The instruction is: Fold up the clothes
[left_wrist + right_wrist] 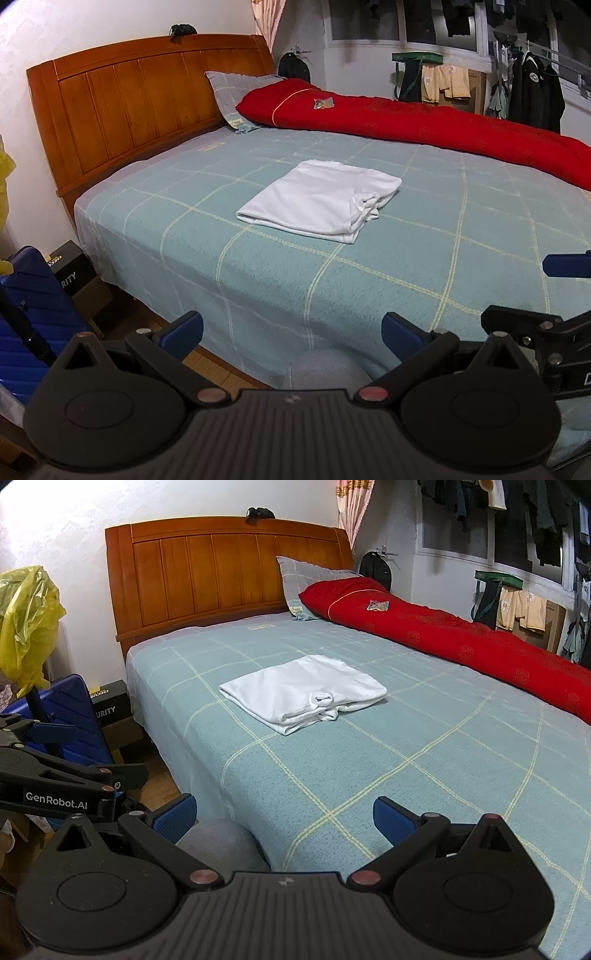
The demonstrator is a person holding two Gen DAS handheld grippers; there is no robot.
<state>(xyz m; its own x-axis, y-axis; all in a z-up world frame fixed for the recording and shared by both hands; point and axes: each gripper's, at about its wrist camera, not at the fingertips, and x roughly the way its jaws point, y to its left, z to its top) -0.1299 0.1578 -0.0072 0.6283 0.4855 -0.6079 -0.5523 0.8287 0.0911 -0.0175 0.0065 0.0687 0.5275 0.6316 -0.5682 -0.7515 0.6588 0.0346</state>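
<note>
Currently the shirt (325, 199) lies folded mid-bed (406, 266), well ahead of both claws. Your left claw (291, 330) and right claw (284, 814) hang released, holding nothing, near the bed's edge. Its bunched end faces your right claw, seemingly nearer.

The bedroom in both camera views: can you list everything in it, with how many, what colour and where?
Folded white cloth garment: one, white, middle of the bed.
Checked blue-green bedspread: one, covers the mattress.
Rolled red quilt: one, red, along the bed's far side.
Grey checked pillow: one, against the headboard.
Brown wooden headboard: one, at the wall.
Yellow plastic bag: one, beside the bed.
Blue ribbed suitcase: one, on the floor.
Hanging dark clothes: several, far wall.
Left hand-held gripper: black with blue pads, open.
Right hand-held gripper: same, open.
</note>
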